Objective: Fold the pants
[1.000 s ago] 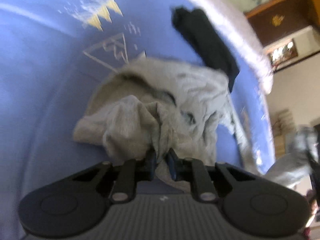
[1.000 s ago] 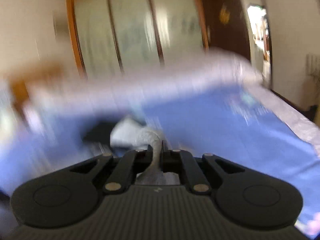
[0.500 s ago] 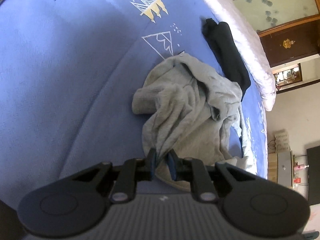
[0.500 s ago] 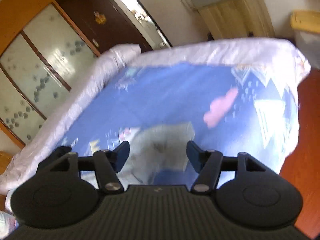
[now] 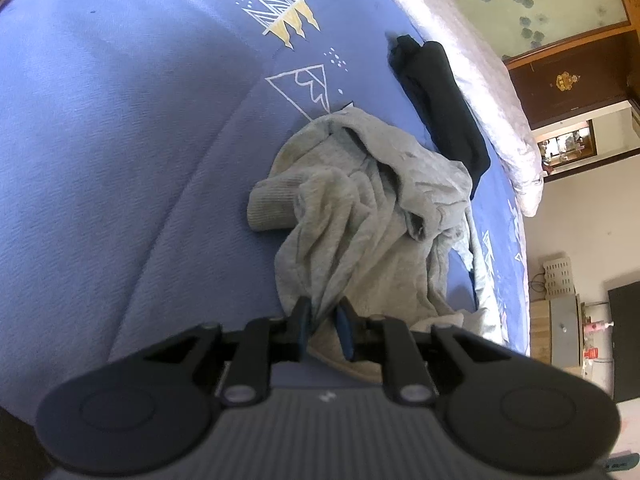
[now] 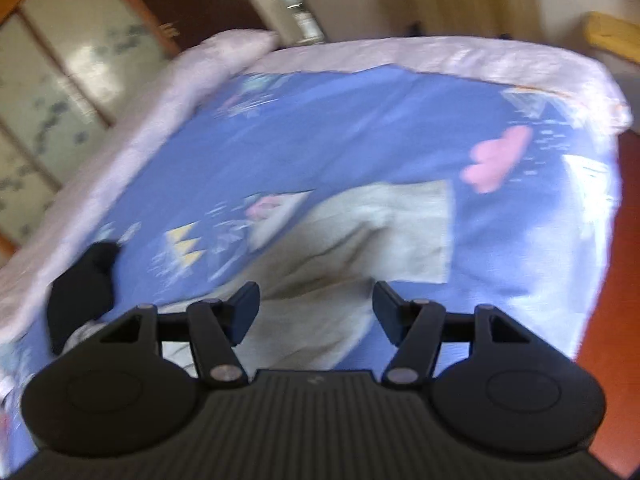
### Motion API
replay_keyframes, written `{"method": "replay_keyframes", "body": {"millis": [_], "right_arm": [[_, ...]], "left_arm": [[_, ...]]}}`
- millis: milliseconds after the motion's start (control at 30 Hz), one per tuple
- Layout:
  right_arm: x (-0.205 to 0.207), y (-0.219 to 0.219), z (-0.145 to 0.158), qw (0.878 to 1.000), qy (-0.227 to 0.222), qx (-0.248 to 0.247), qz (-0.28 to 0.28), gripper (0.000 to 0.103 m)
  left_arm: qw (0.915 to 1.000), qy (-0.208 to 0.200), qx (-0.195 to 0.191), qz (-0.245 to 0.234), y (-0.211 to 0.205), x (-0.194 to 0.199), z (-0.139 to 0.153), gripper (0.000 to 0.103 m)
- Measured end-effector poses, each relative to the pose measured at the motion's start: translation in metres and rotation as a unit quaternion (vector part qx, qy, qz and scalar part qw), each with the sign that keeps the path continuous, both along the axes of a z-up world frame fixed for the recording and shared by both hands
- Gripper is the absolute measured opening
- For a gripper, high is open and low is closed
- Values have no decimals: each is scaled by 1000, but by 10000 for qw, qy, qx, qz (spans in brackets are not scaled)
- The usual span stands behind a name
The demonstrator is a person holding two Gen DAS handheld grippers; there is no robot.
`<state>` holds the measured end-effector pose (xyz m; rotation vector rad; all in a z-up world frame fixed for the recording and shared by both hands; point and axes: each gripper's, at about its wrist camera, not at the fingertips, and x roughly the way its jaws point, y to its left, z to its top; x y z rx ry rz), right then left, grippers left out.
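The grey pants (image 5: 360, 216) lie crumpled in a heap on the blue bedspread (image 5: 100, 140). My left gripper (image 5: 323, 326) is shut on a fold of the pants at the near edge of the heap. In the right wrist view a flatter stretch of the grey pants (image 6: 372, 236) spreads out over the bedspread (image 6: 360, 128). My right gripper (image 6: 316, 312) is open and empty, hovering above that stretch. The right wrist view is blurred.
A folded black garment (image 5: 436, 100) lies beyond the heap near the bed's far edge; it also shows in the right wrist view (image 6: 80, 284). A pale quilted border (image 6: 400, 56) rims the bed. Wooden floor (image 6: 616, 280) lies to the right, a wardrobe (image 5: 560, 12) behind.
My right gripper let go of the grey cloth, opened, and swung to face down the bed. My left gripper stayed shut on the pants and drew back, pulling the heap longer.
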<state>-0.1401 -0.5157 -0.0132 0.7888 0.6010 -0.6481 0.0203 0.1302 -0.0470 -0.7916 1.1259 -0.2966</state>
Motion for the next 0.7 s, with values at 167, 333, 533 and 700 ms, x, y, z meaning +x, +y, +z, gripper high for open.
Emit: {"method": "replay_keyframes", "body": {"millis": [167, 333, 533, 700], "right_arm": [[-18, -21, -17, 9974, -105, 551, -456, 65], [4, -34, -25, 9982, 40, 603, 5, 10], [71, -67, 34, 9978, -593, 282, 59, 10], [58, -98, 131, 9797, -2006, -31, -32, 10]], "left_arm": [[10000, 51, -13, -42, -1, 5, -3, 24], [10000, 13, 69, -45, -3, 23, 2, 12], [9978, -603, 236, 138, -2, 80, 65, 11], [9860, -1635, -59, 323, 6, 85, 148, 7]]}}
